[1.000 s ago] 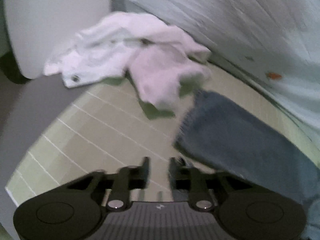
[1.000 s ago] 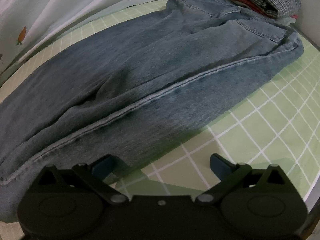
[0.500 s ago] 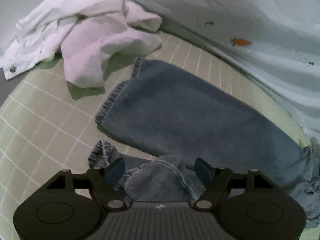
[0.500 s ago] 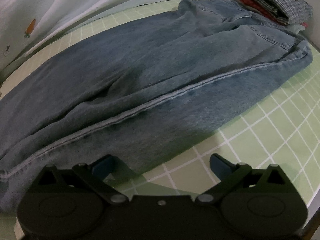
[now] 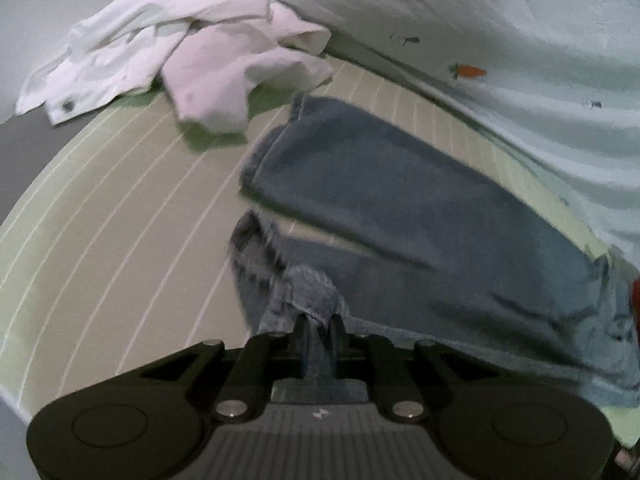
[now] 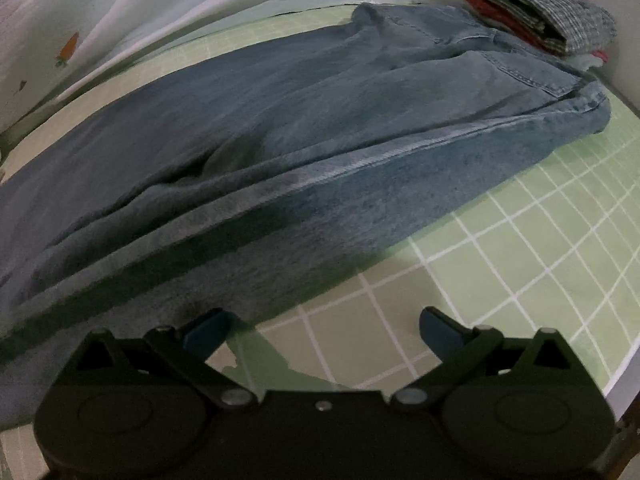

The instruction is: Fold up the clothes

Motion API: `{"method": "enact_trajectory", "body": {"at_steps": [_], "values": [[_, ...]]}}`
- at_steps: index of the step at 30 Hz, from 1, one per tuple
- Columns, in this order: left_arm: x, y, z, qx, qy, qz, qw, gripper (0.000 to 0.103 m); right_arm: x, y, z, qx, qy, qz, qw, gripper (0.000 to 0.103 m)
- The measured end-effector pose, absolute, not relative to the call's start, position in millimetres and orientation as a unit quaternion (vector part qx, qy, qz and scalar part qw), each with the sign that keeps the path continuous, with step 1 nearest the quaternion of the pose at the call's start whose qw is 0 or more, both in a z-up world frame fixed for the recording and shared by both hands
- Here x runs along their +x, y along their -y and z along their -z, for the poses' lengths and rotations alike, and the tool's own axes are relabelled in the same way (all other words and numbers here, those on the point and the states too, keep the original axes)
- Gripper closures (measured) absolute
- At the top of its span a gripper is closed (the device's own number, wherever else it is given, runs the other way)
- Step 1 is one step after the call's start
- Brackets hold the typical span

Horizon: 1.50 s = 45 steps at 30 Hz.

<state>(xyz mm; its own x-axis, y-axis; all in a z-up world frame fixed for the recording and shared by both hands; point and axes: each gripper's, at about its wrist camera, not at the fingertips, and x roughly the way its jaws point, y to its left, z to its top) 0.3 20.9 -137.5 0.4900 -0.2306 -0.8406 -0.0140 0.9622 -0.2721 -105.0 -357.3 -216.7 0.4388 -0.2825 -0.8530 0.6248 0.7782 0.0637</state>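
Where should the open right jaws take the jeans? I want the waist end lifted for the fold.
Grip the near waist corner of the jeans, coming in low from the bare checked sheet on the right. There the layered waistband edge forms a thick lip overhanging the sheet, so one jaw can probably slide under it. The right gripper is open and empty.

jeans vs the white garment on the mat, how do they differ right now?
Colour: the jeans are blue denim; the white garment is white.
Pose: the jeans lie stretched out mostly flat along the green checked mat; the white garment sits crumpled in a heap at the mat's far corner.
Contact: the left gripper is closing on a bunched jeans leg end; nothing touches the white garment.
Both lie on the mat, still unfolded.
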Motion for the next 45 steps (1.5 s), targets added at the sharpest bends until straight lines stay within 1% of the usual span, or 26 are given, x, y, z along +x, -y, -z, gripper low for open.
{"method": "enact_trajectory", "body": {"at_steps": [3,6,8,10,11,12,14,16,17,19,23,24,26,27,28,31,39,42,44,45], "values": [[-21,-25,149,-0.133,-0.521,0.041,0.842,0.092,-113,356,216,0.177,-0.46,0.26,0.83,0.0],[-41,-36,160,-0.169,-0.542,0.017,0.823,0.091,-124,355,216,0.169,-0.463,0.246,0.834,0.0],[-51,-43,167,-0.191,-0.552,0.001,0.811,0.089,-131,355,216,0.165,-0.464,0.238,0.837,0.0],[-61,-44,170,-0.196,-0.56,-0.019,0.804,0.084,-137,358,216,0.163,-0.464,0.231,0.839,0.0],[-65,-44,169,-0.195,-0.561,-0.026,0.804,0.084,-138,360,216,0.162,-0.467,0.228,0.839,0.0],[-70,-43,167,-0.193,-0.557,-0.03,0.807,0.08,-140,362,215,0.161,-0.469,0.226,0.838,0.0],[-75,-40,161,-0.187,-0.545,-0.035,0.816,0.067,-145,365,215,0.161,-0.472,0.222,0.838,0.0],[-75,-36,158,-0.177,-0.532,-0.038,0.827,0.04,-150,366,215,0.162,-0.472,0.221,0.838,0.0],[-75,-35,156,-0.172,-0.525,-0.039,0.833,0.036,-152,366,215,0.162,-0.472,0.222,0.838,0.0],[-69,-35,157,-0.164,-0.517,-0.046,0.839,0.034,-156,366,215,0.163,-0.471,0.223,0.837,0.0],[-54,-40,173,-0.166,-0.531,-0.069,0.828,0.034,-159,362,216,0.159,-0.472,0.229,0.836,0.0],[-51,-42,177,-0.168,-0.534,-0.075,0.825,0.037,-160,361,216,0.159,-0.472,0.231,0.836,0.0],[-48,-47,182,-0.167,-0.536,-0.086,0.823,0.055,-162,359,216,0.162,-0.47,0.237,0.835,0.0],[-47,-50,183,-0.163,-0.534,-0.088,0.825,0.076,-164,358,216,0.163,-0.469,0.241,0.834,0.0],[-47,-54,183,-0.168,-0.531,-0.085,0.826,0.083,-165,356,216,0.164,-0.468,0.245,0.833,0.0],[-46,-69,185,-0.206,-0.526,-0.084,0.821,0.089,-165,353,217,0.166,-0.468,0.253,0.83,0.0],[-45,-103,186,-0.236,-0.511,-0.13,0.816,0.089,-160,353,212,0.181,-0.47,0.24,0.83,0.0],[-47,-108,186,-0.248,-0.508,-0.148,0.811,0.084,-157,359,211,0.191,-0.469,0.237,0.829,0.0],[-50,-110,182,-0.236,-0.502,-0.168,0.815,0.077,-156,366,210,0.2,-0.467,0.234,0.829,0.0],[-51,-112,180,-0.233,-0.5,-0.178,0.815,0.07,-156,370,209,0.204,-0.466,0.233,0.829,0.0]]}}
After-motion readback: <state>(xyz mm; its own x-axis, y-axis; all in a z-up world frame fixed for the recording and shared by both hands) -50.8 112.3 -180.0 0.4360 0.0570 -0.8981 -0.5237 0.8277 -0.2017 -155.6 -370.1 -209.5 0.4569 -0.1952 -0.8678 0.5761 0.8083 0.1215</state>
